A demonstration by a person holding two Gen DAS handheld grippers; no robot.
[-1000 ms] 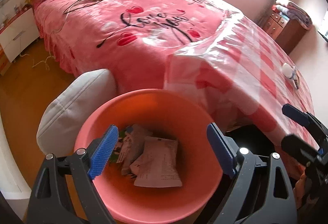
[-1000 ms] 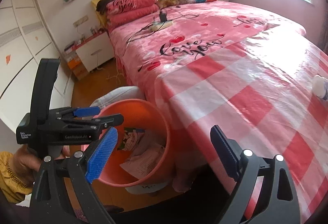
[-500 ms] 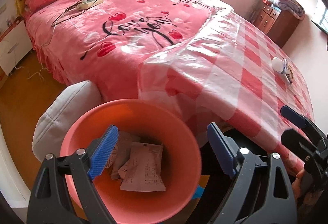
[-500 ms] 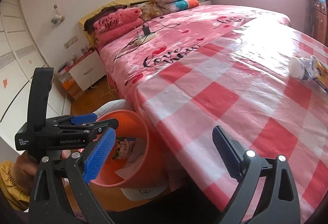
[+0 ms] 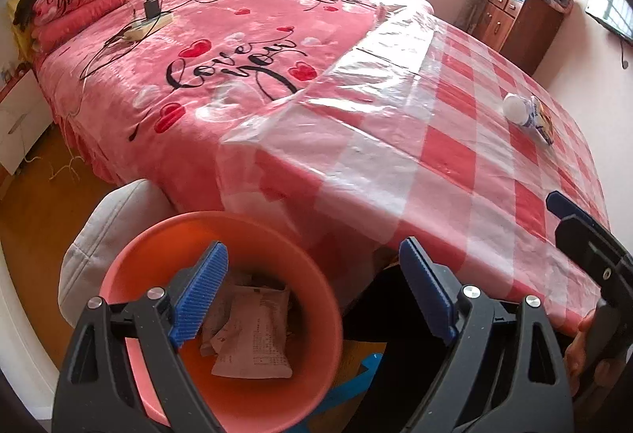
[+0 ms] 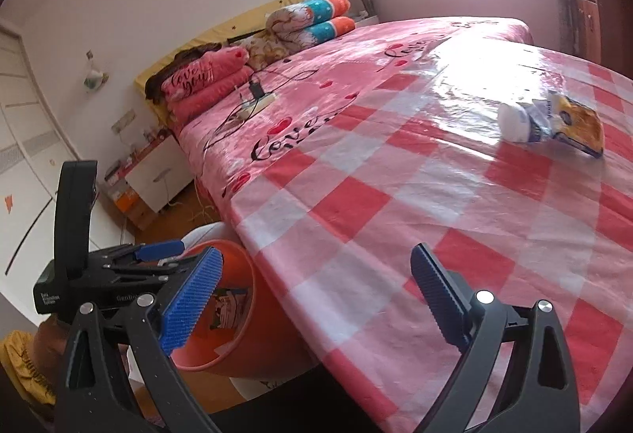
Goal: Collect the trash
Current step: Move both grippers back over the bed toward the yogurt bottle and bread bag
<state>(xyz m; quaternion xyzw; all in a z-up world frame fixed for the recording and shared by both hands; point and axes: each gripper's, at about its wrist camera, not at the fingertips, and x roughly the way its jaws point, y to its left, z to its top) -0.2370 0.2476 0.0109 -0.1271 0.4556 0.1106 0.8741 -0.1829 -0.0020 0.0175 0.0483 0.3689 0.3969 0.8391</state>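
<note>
An orange bin (image 5: 221, 235) stands on the floor by the table corner, with pale wrappers (image 5: 253, 338) lying in it. My left gripper (image 5: 312, 247) hangs open above the bin's right rim, nothing between its blue pads. On the far right of the red-and-white checked tablecloth (image 6: 395, 219) lie a crumpled white wrapper (image 6: 514, 122) and a yellow and blue packet (image 6: 577, 124); both also show in the left wrist view, the wrapper (image 5: 518, 108) and the packet (image 5: 542, 120). My right gripper (image 6: 316, 251) is open and empty over the table's near edge, well short of them.
A pink bed (image 5: 237, 37) adjoins the table, with a power strip and charger (image 5: 150, 21) and folded blankets on it. A grey cushion (image 5: 114, 227) sits behind the bin. A wooden cabinet (image 5: 514, 25) stands at the far right, a white nightstand (image 6: 158, 171) at the left.
Both hands have moved right along the table; the bin has slid toward the lower left of each view. The trash on the cloth now looks larger and nearer in the right wrist view.
</note>
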